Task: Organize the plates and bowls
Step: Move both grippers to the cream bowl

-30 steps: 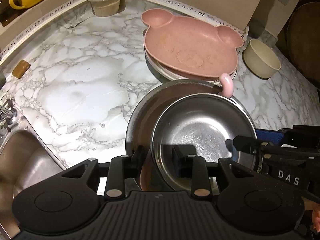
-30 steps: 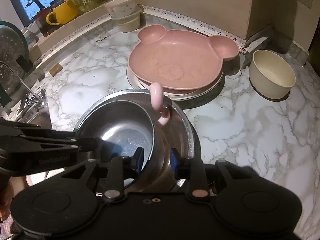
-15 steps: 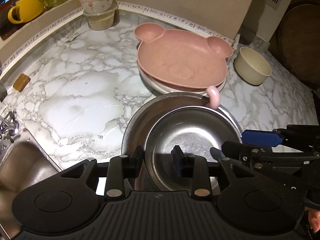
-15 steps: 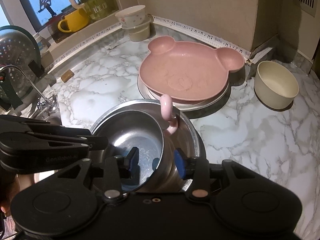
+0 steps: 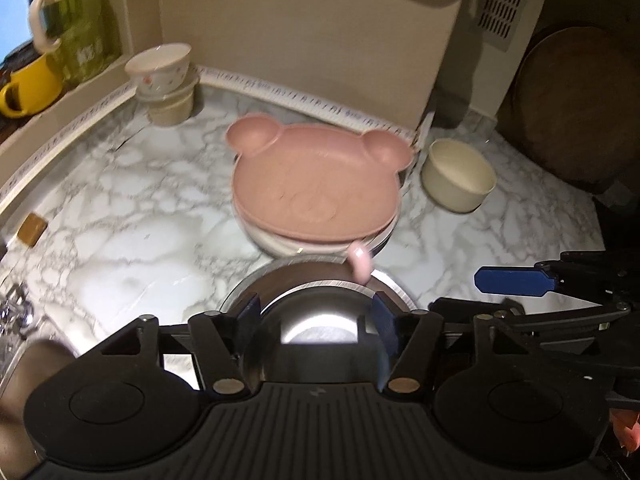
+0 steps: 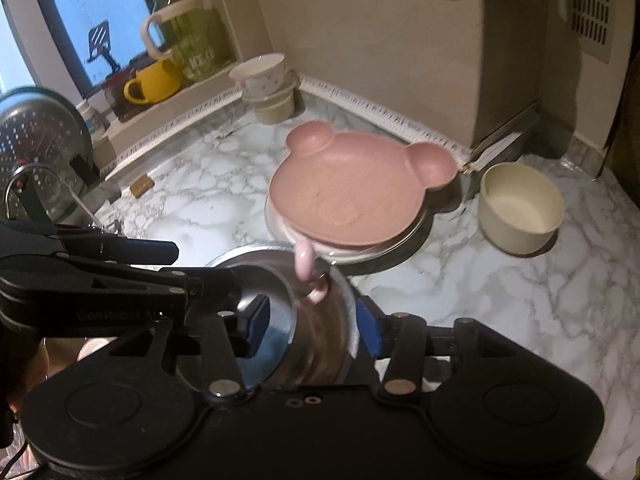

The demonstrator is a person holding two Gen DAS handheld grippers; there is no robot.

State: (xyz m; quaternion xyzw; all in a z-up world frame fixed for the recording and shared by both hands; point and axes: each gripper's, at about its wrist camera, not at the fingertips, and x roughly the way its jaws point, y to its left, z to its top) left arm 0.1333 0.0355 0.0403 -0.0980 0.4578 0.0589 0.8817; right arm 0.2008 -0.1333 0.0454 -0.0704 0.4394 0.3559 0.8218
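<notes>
Two shiny steel bowls nested, pink handle upright.

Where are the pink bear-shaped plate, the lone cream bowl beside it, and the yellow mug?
Pink bear plate (image 6: pixel 344 196), right wrist view, on the flat middle of the plate.
Cream bowl (image 6: pixel 520 208), right wrist view, on the inside bottom of the bowl.
Yellow mug (image 6: pixel 158 80), right wrist view, on its outer side.

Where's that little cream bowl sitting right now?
The cream bowl stands alone on the marble counter, just right of the pink bear plate, near the back corner.
</notes>
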